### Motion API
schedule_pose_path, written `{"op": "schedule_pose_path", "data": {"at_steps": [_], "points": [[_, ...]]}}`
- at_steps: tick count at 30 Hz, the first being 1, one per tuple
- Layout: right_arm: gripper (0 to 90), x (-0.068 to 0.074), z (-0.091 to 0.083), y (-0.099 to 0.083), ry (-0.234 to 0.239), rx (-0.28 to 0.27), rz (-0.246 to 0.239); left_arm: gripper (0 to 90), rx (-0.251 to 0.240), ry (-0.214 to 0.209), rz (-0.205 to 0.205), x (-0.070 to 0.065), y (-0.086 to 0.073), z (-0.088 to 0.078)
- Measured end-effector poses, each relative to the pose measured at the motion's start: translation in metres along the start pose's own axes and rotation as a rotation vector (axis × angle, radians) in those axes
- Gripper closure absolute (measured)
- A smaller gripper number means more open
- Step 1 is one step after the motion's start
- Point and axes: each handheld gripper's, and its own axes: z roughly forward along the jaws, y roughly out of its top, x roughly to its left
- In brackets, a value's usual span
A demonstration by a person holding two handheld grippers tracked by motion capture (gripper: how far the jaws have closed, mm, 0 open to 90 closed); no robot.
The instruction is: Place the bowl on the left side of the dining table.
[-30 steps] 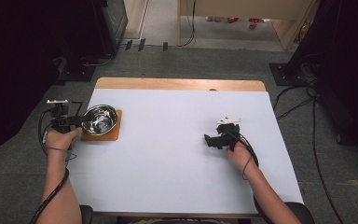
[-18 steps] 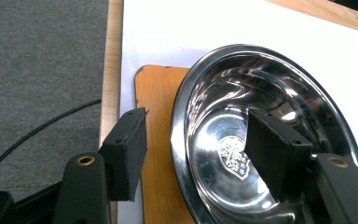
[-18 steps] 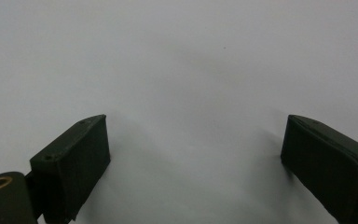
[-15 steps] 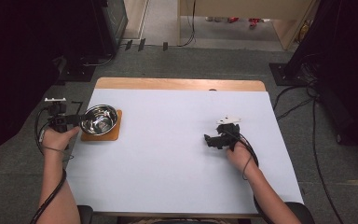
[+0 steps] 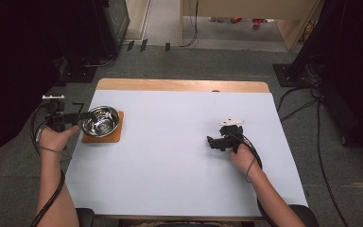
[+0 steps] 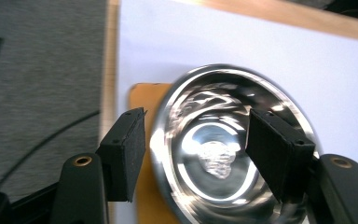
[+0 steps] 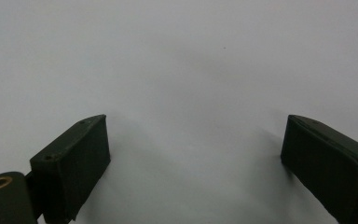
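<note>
So the steel bowl [image 5: 100, 121] is parked on a wooden coaster [image 5: 102, 136] at the table's left edge, straddled loosely by the left gripper [image 6: 196, 154], jaws just opened, nothing gripped.

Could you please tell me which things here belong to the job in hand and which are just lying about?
In the job: steel bowl, wooden coaster under it, left claw open astride the bowl's rim.
Just about: right claw open over bare table, floor cables.

Silver bowl [image 5: 101, 122], orange mat [image 5: 102, 137], white table [image 5: 170, 165].
</note>
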Motion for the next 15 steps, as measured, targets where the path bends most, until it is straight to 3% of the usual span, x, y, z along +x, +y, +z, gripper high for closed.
{"op": "schedule_pose_path", "data": {"at_steps": [2, 15], "points": [[7.5, 0.0, 0.0, 0.0, 0.0, 0.0, 0.0, 38.8, 0.001, -0.025, -0.003, -0.003, 0.001, -0.001], [7.5, 0.0, 0.0, 0.0, -0.001, 0.0, -0.002, 37.5, 0.012, -0.06, 0.069, -0.033, 0.006, -0.003]]}}
